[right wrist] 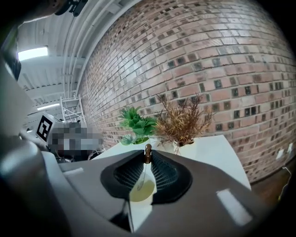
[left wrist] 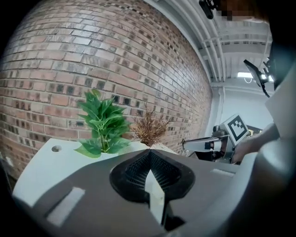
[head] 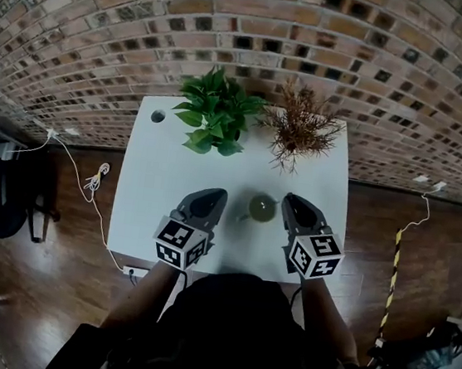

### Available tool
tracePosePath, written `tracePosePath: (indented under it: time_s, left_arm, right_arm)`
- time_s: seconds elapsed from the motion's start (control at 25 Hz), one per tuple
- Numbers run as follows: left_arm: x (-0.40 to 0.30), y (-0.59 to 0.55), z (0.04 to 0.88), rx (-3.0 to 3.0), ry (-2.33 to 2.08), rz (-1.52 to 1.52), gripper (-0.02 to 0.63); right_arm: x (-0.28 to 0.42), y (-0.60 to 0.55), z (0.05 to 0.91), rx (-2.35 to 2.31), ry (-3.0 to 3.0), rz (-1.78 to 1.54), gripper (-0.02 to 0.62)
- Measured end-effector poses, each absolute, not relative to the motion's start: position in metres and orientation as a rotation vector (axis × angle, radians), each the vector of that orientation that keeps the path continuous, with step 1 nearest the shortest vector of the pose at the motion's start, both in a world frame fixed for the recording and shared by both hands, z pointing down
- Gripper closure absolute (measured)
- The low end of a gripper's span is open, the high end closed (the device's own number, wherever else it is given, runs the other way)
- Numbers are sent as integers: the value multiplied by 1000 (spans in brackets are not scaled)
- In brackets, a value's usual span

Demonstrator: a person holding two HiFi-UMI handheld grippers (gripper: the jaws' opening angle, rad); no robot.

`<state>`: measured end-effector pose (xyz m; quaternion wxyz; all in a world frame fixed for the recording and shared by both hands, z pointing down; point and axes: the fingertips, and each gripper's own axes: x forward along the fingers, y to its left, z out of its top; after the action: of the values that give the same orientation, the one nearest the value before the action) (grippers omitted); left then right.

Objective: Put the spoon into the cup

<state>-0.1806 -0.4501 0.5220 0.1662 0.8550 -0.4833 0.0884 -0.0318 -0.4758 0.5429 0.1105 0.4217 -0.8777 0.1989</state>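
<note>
Wht table (head: 156, 179), rnd cup (head: 262, 208), thin spoon (right wrist: 147, 155)

I see the olive cup (head: 262, 208) upright on the table (head: 156, 179). The brown-tipped spoon (right wrist: 147, 153) looks pinched in the right gripper (right wrist: 148, 160).

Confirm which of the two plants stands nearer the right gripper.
The dried brown plant, at the back right of the table, in line with the right gripper. The green leafy plant stands to its left, toward the left gripper.
</note>
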Motion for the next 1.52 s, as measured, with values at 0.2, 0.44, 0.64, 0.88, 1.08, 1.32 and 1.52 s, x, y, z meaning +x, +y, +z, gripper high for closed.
tracePosePath:
  time_s: [0.2,0.44,0.64,0.88,1.08,1.32,1.52]
  left_arm:
    - [-177,-455,541,2370,-1351,308,612]
    - [-173,-468,558,2383,-1361,330,612]
    - [-173,-468,569,2358,-1335,370,612]
    - [-185,-466,578,2296,-1377,396,612]
    - [-185,-463,575,2329,-1382,390,612]
    - [-186,-451,559,2324,-1363,367,612]
    - [-184,-440,541,2361,-1373,352,612]
  right_arm:
    - [-37,-478,574,1228,-2536,637,541]
    - [-42,-481,594,1220,-2516,684,541]
    - [-44,-480,604,1240,-2487,703,540]
    - [-39,-479,619,1272,-2452,766,538]
    - [-36,-478,627,1296,-2420,783,534]
    - [-25,-477,618,1338,-2392,764,478]
    - [-7,-469,596,1418,-2373,704,466]
